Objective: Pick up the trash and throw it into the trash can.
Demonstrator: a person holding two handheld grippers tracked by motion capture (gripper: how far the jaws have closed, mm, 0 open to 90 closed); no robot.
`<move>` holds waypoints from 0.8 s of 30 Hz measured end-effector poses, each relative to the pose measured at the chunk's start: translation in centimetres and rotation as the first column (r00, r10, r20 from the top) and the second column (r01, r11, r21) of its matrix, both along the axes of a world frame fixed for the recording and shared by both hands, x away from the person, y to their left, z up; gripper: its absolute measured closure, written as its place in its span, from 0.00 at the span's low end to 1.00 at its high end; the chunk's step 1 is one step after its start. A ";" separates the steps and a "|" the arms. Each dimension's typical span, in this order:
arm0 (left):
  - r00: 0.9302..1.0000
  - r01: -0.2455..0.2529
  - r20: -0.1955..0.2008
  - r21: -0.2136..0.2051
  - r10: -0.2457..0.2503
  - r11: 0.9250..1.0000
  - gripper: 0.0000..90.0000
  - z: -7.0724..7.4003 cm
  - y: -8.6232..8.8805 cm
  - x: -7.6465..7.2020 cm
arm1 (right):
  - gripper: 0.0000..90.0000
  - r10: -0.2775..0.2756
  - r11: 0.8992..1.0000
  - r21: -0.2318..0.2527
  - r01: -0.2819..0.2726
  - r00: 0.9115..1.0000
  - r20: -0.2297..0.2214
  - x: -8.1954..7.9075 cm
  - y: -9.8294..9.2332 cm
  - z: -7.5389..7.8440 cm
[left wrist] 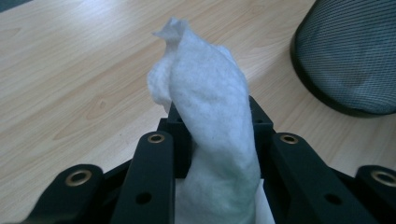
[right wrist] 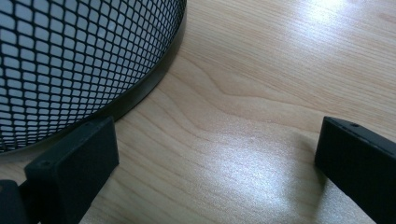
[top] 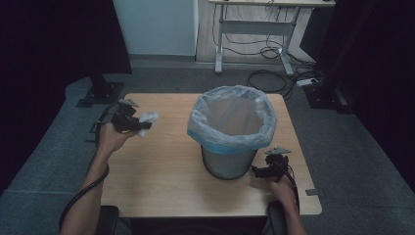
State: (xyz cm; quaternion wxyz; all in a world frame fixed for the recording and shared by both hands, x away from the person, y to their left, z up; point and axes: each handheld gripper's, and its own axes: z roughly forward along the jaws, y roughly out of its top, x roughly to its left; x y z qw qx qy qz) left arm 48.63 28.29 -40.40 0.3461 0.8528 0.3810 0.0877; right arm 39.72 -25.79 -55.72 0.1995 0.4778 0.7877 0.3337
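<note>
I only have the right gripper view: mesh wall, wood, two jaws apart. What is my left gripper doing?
Observer: The left gripper is shut on a crumpled white tissue.
Operator: Is it over the bin yet?
Observer: No, it is left of the mesh wastebasket, above the table.
Operator: Is the bin ready to take it?
Observer: Its mouth is open, lined with a pale plastic bag.
Operator: And my right gripper?
Observer: The right gripper sits open beside the basket's base, holding nothing.
</note>
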 end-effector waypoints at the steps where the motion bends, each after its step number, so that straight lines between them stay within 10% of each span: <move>1: 1.000 0.003 0.000 -0.001 -0.003 1.000 0.79 0.3 -0.1 0.0 | 0.00 0.000 1.000 0.000 0.000 1.000 0.000 0.0 0.0 0.0; 24: 0.995 0.100 0.029 -0.029 -0.099 0.995 0.78 7.6 -2.0 -0.6 | 0.00 0.000 1.000 0.000 0.000 1.000 0.000 0.0 0.0 0.0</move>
